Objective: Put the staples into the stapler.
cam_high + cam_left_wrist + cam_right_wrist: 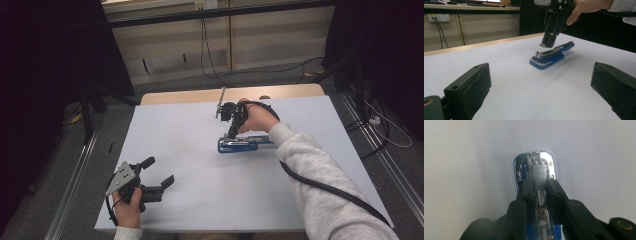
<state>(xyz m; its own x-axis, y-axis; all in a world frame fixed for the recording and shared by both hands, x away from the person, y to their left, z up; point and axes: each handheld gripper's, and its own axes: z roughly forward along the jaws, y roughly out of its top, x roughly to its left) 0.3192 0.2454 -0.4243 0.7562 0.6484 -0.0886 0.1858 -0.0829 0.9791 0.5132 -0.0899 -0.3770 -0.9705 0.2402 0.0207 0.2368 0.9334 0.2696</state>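
Blue stapler (pixel 238 145) lies opened on the white table, a staple strip (pixel 539 176) above its channel.

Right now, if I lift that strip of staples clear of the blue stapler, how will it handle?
The strip of staples looks thin and light, probably brittle enough to snap under a hard squeeze. Its bare metal may slip in the right gripper. The stapler lies flat, unlikely to tip.

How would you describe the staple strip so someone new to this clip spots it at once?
Start at the white table and find the blue stapler right of its middle, lying open. The right gripper points down over its metal front end, and the staple strip sits pinched between its jaws: a small, ridged, silver-grey block, duller than the shiny plate below.
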